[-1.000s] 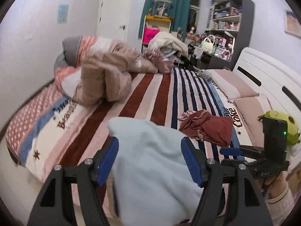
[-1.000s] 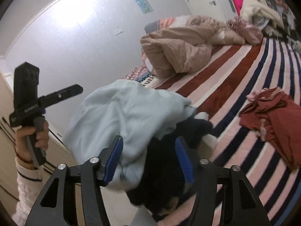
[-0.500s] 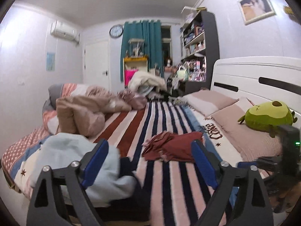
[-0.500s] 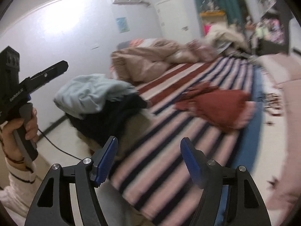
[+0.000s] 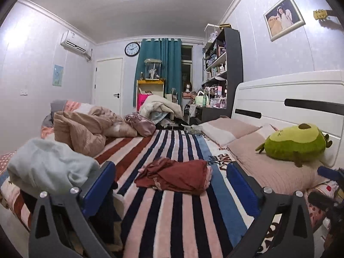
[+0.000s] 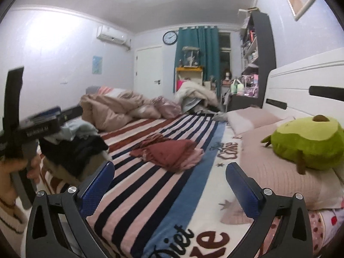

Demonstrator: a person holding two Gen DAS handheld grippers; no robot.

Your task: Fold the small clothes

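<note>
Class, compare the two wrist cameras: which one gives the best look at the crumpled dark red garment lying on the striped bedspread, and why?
The left wrist view. There the dark red garment lies nearly centred and close, its folds sharp. In the right wrist view the same garment lies slightly farther off, with softer focus, though fully visible.

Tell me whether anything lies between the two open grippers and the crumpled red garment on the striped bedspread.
Nothing visible does. Only bare striped bedspread separates the left gripper and right gripper from the red garment.

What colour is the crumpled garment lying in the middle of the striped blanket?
Dark red garment, with a paler pink edge; clearest in the left wrist view.
</note>
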